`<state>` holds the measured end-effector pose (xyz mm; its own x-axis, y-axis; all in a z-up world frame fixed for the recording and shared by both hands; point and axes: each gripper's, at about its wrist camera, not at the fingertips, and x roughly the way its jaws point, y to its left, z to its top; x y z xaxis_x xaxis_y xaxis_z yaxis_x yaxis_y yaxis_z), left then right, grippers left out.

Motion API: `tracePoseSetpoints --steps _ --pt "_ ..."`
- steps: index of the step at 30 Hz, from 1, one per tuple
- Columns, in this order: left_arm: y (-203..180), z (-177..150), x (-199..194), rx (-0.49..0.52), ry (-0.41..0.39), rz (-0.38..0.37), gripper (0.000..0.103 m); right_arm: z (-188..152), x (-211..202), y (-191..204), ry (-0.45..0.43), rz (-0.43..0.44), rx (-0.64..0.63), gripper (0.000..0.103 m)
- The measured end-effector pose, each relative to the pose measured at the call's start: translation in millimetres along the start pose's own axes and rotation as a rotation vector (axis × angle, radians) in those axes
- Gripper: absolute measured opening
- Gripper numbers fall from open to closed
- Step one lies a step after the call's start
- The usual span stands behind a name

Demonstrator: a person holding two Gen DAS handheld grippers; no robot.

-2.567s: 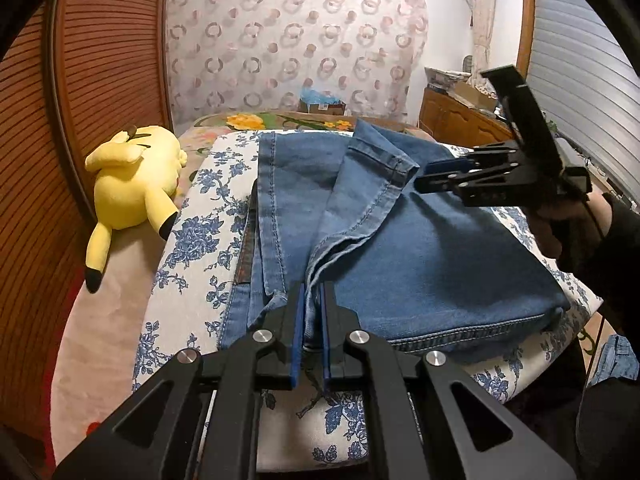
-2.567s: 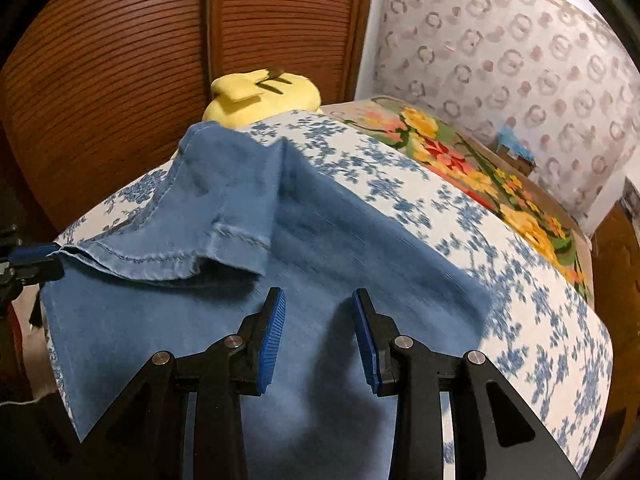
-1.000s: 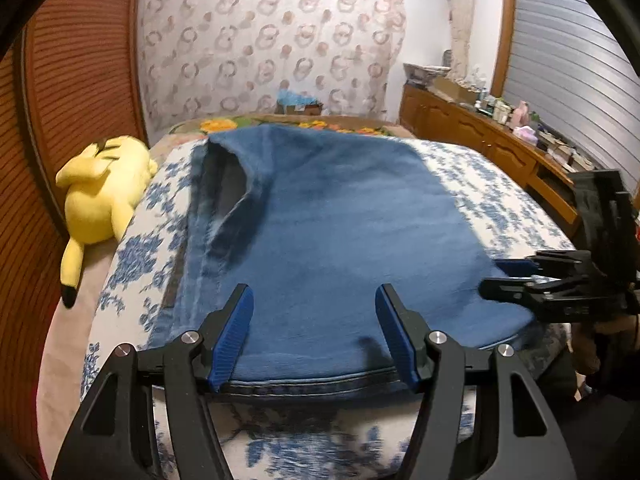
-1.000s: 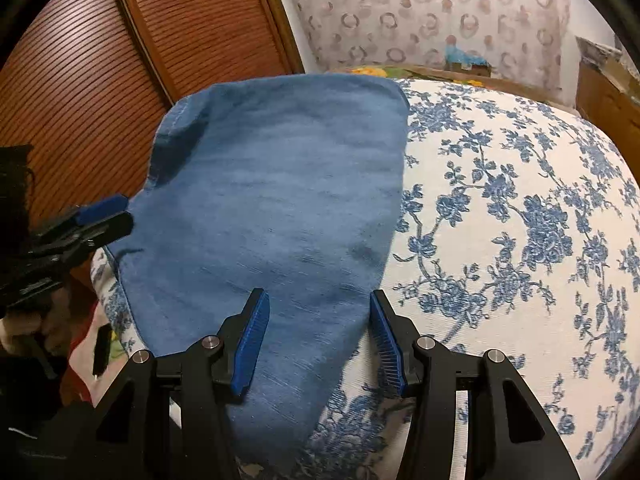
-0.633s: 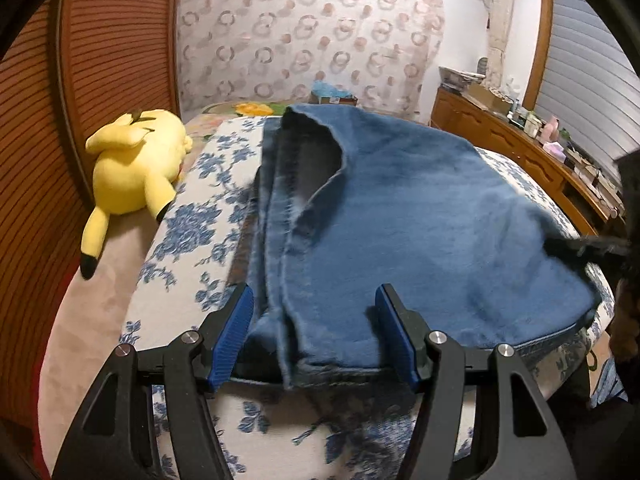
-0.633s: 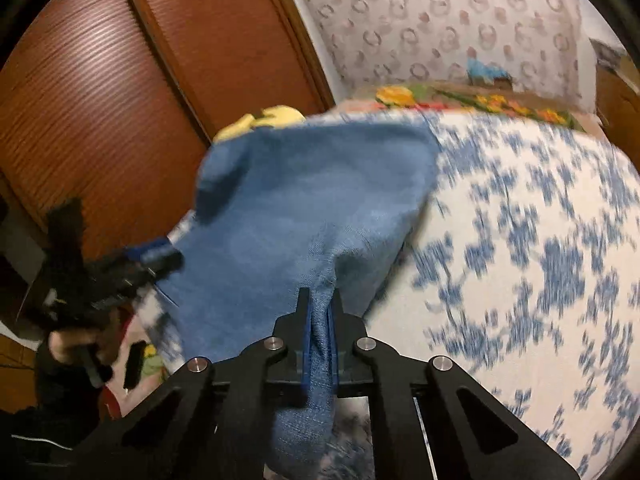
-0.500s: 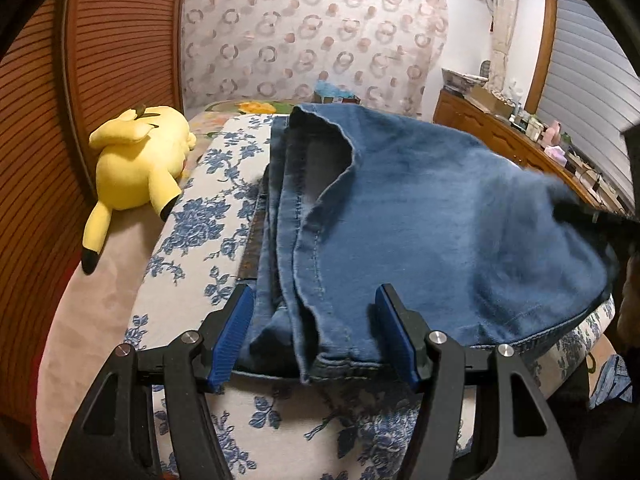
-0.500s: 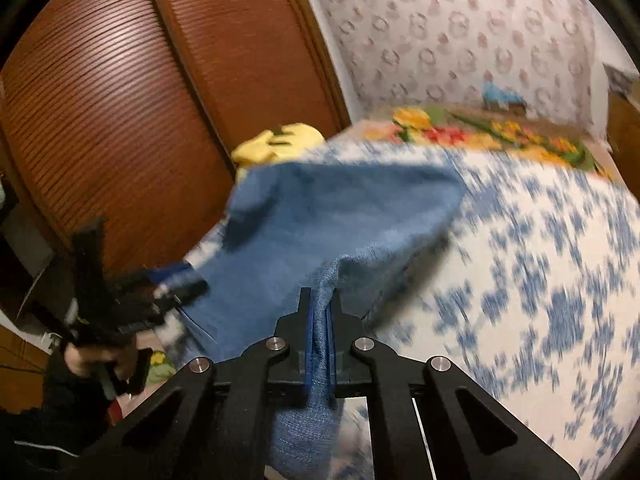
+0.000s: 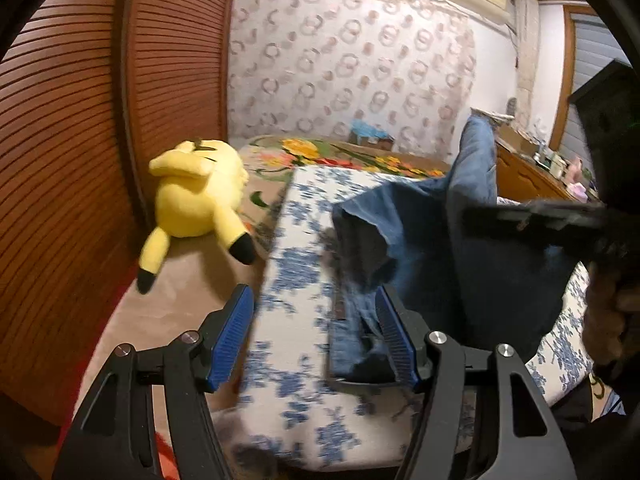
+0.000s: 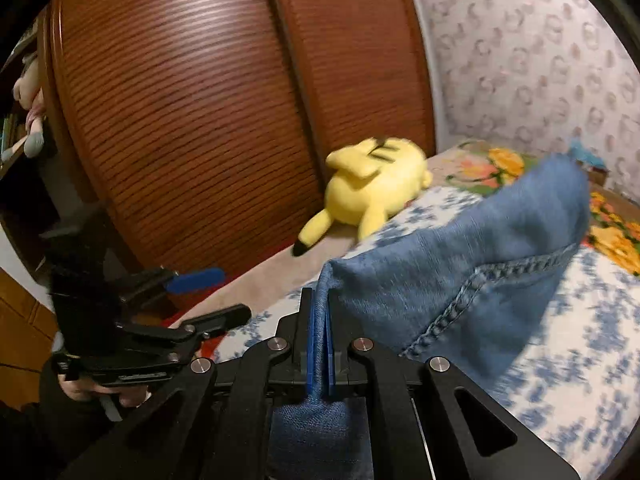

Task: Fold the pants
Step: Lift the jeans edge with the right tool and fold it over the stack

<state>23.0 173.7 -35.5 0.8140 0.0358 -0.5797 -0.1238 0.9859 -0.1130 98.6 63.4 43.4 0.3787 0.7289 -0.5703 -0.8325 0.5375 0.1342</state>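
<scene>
pants [image 10: 460, 280] are only part folded, as far as you can see here: one side still lies in a bunched stack on the bed [image 9: 296, 280], while the other side is up off the sheet and hanging in the air.

your right gripper [image 10: 319, 356] is clamped tight on a pinch of denim, with cloth bulging out behind the pads, and it carries that edge above the bed; a stitched seam runs down the raised part. in the left view the same gripper [image 9: 532, 216] shows as a dark blur at the right with the denim draped under it.

your left gripper [image 9: 316, 338] stands well open and holds nothing. its right pad sits just beside the near end of the stacked layers, and the sheet shows between the pads.

by my read, the lengthwise fold looks done, since the layers lie one on another along the left edge. the fold you have in hand is not laid down yet, so you have to bring the lifted edge over, set it flat and square the edges. a plush toy [image 9: 196, 196] lies well apart on the bed.
</scene>
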Motion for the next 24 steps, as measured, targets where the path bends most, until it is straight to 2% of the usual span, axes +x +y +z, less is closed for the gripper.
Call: tracePoseSetpoints --steps 6,10,13,15,17,21,24 --pt "24.4 -3.3 -2.9 -0.043 -0.003 0.037 0.065 -5.9 61.9 -2.5 0.130 0.090 0.018 0.004" --pt "27.4 -6.2 -2.2 -0.051 0.003 0.045 0.065 -16.0 74.1 -16.4 0.165 0.105 0.054 0.004" --pt "23.1 -4.7 -2.4 -0.047 0.000 0.040 0.065 -11.0 63.7 -23.9 0.154 0.069 0.059 0.011" --pt "19.9 -2.7 -3.0 -0.042 -0.004 0.028 0.065 -6.1 40.5 -19.7 0.118 0.038 0.043 0.028" --pt "14.5 -0.4 -4.3 -0.031 -0.009 0.019 0.065 -2.3 11.8 -18.3 0.054 0.019 0.023 0.035" --pt "-2.3 7.2 -4.7 -0.013 -0.022 -0.017 0.065 -3.8 -39.3 -37.3 -0.050 -0.092 0.000 0.038" --pt "-16.7 16.7 -2.6 -0.008 -0.031 -0.064 0.065 -8.3 -49.8 -67.2 -0.047 -0.209 -0.006 0.038"
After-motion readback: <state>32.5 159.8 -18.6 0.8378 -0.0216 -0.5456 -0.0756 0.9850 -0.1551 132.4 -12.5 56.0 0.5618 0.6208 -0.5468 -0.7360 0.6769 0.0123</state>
